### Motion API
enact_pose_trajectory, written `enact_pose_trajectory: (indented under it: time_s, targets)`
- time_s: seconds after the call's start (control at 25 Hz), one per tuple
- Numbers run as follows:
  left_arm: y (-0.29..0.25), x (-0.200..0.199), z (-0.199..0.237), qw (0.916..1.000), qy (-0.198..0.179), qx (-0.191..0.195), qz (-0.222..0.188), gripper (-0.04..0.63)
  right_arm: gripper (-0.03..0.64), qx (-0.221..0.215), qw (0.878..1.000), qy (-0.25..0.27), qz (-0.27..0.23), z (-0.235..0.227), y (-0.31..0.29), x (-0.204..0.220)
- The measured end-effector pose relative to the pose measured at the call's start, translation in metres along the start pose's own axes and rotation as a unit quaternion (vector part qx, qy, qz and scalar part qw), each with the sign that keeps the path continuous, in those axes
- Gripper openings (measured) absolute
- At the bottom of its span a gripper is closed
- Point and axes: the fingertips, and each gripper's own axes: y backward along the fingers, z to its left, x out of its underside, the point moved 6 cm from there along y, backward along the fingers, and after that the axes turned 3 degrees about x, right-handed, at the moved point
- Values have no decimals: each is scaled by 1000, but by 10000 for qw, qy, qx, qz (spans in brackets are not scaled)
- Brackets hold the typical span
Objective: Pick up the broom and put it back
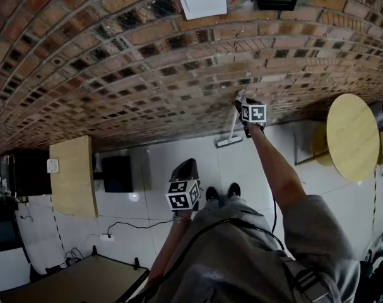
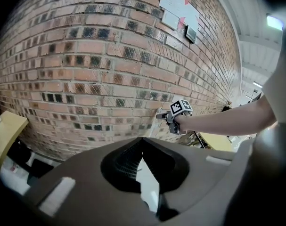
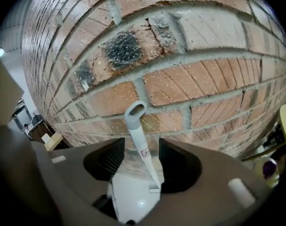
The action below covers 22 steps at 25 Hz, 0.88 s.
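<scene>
head view: the broom [image 1: 231,130] stands on the white floor [image 1: 159,163] and leans against the brick wall [image 1: 147,62], its head down at the foot of the wall. the right tongs [image 1: 243,103] are stretched out on a bare arm to the top of the handle, close to the bricks. the left tongs [image 1: 186,164] are held nearer the body, well apart from the broom. a round wooden bench [image 1: 352,137] stands off to the right near the wall. left gripper view: the left tongs [image 2: 143,142] have their tips together with nothing between them, and only a wedge of pale floor shows behind the pads. they point at the brick wall [image 2: 86,69], and the right tongs [image 2: 162,116] show farther along, right by the bricks. right gripper view: the right tongs [image 3: 139,157] stand wide, and the broom [image 3: 142,147] rises between the two pads with a gap on either side. its grey looped end lies against the brick wall [image 3: 180,79], and the white shaft runs down to the floor.
</scene>
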Motion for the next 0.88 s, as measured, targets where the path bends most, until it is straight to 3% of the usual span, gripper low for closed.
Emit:
enact_pose_trajectory:
  time_s: [0.32,0.56,0.88]
  targets:
    - [-14,-12,-11,9995,-175,248,-68,-32,148,-115,9989,67,-447,44,70,10]
    - [-29,-28,-40,9972,-421,620,-81,-32,110,-673,9934,130,-919,122,147,6]
    - [-38,-42,-64,9942,-673,808,-212,-32,20,-620,9952,466,-597,179,213,35]
